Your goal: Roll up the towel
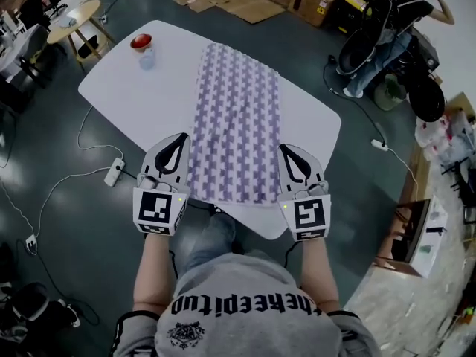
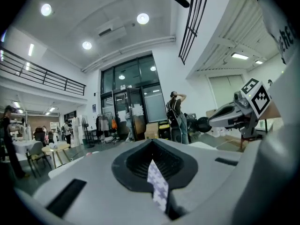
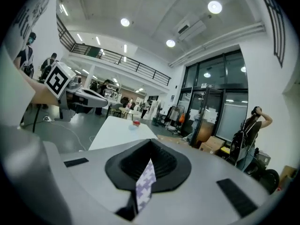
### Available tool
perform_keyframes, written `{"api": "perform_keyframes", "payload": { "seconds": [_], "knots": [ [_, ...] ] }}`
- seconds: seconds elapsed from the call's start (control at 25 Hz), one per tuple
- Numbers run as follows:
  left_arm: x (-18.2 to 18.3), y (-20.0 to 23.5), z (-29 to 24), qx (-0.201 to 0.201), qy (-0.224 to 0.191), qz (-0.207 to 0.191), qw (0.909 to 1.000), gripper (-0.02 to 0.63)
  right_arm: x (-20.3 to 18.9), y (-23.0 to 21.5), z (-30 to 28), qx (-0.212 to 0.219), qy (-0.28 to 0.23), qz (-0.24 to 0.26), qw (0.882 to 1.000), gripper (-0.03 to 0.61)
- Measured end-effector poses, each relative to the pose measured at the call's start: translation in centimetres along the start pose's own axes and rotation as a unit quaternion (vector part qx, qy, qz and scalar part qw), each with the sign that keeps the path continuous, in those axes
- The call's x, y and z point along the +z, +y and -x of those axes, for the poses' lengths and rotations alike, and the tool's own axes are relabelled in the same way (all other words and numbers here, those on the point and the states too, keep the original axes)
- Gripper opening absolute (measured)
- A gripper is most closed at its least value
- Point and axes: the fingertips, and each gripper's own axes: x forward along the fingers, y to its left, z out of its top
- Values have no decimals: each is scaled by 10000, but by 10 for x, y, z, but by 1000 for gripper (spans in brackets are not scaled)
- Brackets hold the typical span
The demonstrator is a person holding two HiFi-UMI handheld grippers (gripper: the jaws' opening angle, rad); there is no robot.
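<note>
Towel (image 1: pixel 238 117) lies spread on the worktop (image 1: pixel 141 95); our left gripper (image 1: pixel 181 141) and right gripper (image 1: pixel 286 153) each have jaws closed on its near edge.

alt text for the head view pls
Seen from above, a person's left claw and right claw each pinch a near corner of a purple-and-white patterned towel spread along a white table. A red-topped cup stands at the table's far left.

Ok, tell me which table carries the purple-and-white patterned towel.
The large white rectangular table: the towel lies spread along it. The small round wooden table, upper left in the head view, stands apart.
</note>
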Motion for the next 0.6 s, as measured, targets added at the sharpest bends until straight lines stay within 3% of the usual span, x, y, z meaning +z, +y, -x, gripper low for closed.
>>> {"api": "perform_keyframes", "payload": {
  "seconds": [0.16,0.32,0.44,0.6],
  "knots": [
    [-62,-3,-3,-184,666,-162,9975,5,-51,27,-13,424,597,133,9972,2],
    [-119,-20,5,-551,1300,-465,9889,5,-98,52,-9,895,1189,337,9883,2],
    [-161,-42,7,-909,1761,-793,9770,6,-135,62,-1,1266,1602,469,9778,2],
    [-214,-57,22,-1341,2374,-1388,9520,34,-181,89,9,1737,2104,751,9591,3]
  ]
}}
